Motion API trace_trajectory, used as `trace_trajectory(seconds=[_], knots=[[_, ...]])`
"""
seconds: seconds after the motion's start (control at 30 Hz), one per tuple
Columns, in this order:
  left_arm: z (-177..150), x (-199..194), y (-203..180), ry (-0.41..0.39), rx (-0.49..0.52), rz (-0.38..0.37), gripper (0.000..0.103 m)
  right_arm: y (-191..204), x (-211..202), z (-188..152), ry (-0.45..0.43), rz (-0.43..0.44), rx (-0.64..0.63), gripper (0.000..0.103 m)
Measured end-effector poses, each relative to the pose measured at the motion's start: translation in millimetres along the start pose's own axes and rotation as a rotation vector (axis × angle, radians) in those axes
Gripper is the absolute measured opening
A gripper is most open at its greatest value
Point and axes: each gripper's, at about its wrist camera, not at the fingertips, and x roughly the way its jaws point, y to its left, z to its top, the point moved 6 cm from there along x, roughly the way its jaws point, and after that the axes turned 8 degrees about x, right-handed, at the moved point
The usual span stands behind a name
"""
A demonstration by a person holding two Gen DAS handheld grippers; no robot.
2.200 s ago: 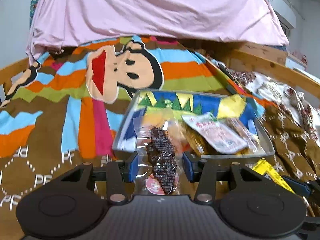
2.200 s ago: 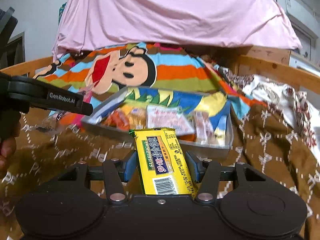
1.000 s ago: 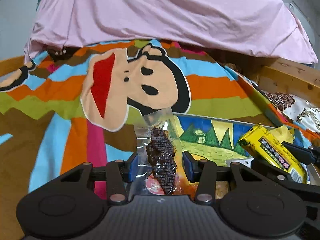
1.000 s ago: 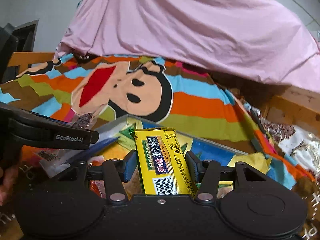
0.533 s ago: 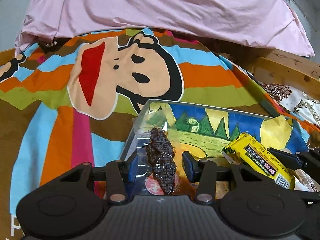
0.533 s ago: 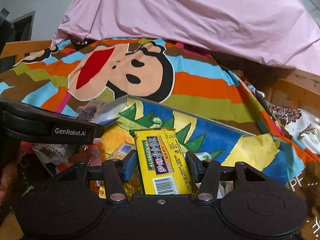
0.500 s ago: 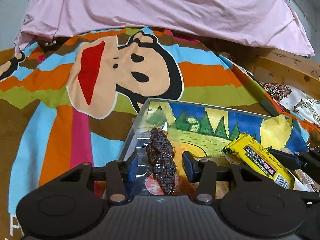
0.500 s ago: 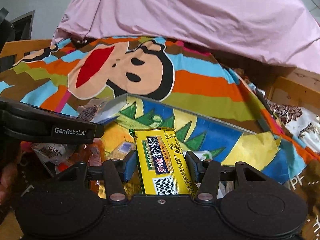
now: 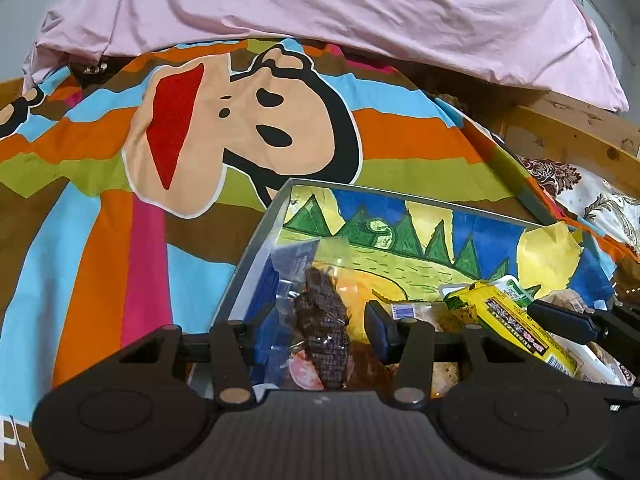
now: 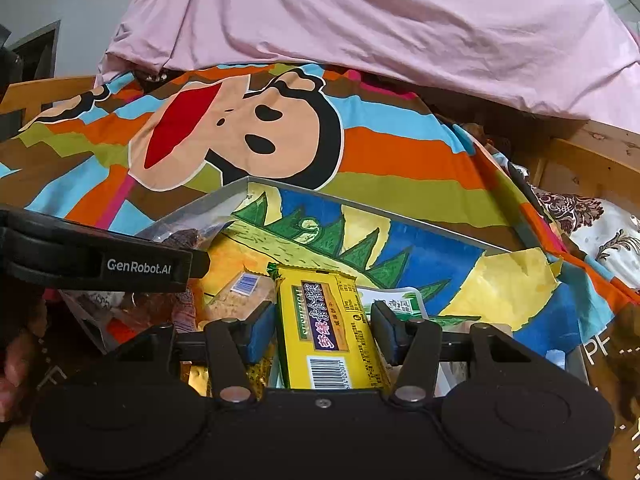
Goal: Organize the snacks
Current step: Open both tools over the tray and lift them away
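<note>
A grey-rimmed tray (image 9: 256, 248) lined with a colourful dinosaur drawing lies on the bed and holds several snack packets. My left gripper (image 9: 318, 320) is shut on a clear packet of dark brown snack (image 9: 324, 316), held over the tray's near left corner. My right gripper (image 10: 322, 332) is shut on a yellow snack bar packet (image 10: 328, 320), held above the tray (image 10: 360, 204) to the right of the left one. The yellow packet (image 9: 508, 320) also shows in the left wrist view. One of the left gripper's fingers (image 10: 100, 264) crosses the right wrist view.
A striped blanket with a cartoon monkey face (image 9: 240, 128) covers the bed under the tray. A pink sheet (image 9: 320, 4) is heaped behind it. A wooden bed rail (image 9: 572, 140) runs along the right. A barcode packet (image 10: 244, 288) and a green-white packet (image 10: 396, 304) lie in the tray.
Both grippers have tipped downward over the tray, which now fills more of both views. Each packet stays between its pads, lower and closer to the tray's contents.
</note>
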Motion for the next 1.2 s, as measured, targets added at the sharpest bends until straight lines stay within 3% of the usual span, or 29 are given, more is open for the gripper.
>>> trace_trajectory(seconds=[0.33,0.67,1.0,1.2], knots=[[4,-3,-2,-0.009,-0.008,0.005,0.060,-7,-7,5,-0.024,-0.004,0.042,0.064],[21,-27,-5,-0.075,-0.008,0.021,0.082,-22,-31,22,-0.078,-0.027,0.104,0.080],[51,-86,-7,-0.189,-0.006,0.088,0.098,-47,-82,52,-0.178,-0.044,0.219,0.092],[61,-132,-10,-0.244,-0.011,0.111,0.102,-58,-130,61,-0.247,-0.054,0.257,0.098]])
